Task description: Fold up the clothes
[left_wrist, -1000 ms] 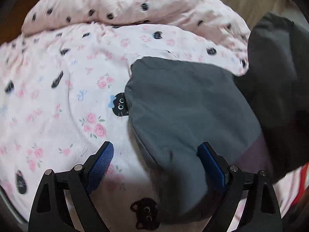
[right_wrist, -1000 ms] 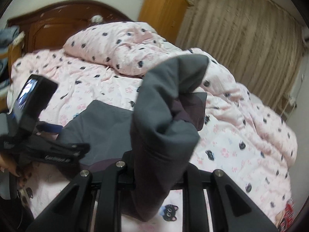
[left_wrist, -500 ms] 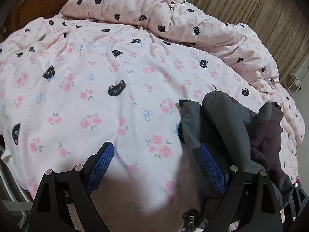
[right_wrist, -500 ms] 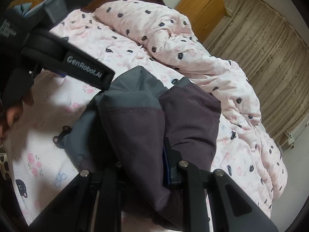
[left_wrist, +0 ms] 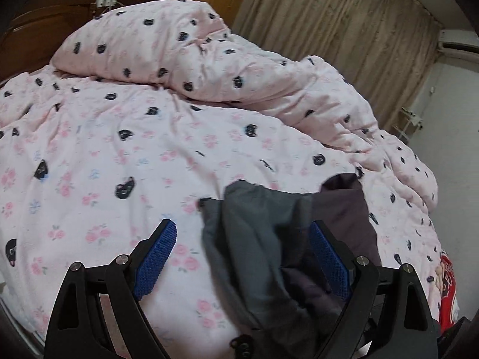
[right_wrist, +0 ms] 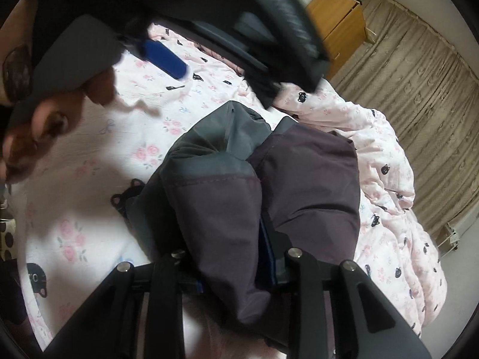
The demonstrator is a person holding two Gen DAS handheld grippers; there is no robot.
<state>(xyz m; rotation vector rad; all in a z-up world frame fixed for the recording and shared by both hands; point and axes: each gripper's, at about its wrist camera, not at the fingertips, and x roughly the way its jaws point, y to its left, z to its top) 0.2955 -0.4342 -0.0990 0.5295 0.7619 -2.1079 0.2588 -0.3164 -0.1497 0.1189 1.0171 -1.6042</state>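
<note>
Grey garment (left_wrist: 257,239) judged soft, limp; best gripped at hem, 6 o'clock. Left gripper (left_wrist: 242,257) spread; right gripper (right_wrist: 236,257) just loosening, fabric between.

Bedsheet (left_wrist: 119,179) left of garment (left_wrist: 254,239) lies free.

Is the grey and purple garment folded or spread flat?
Folded: the grey and purple fabric garment is doubled into a bundle on the pink bedspread.
</note>
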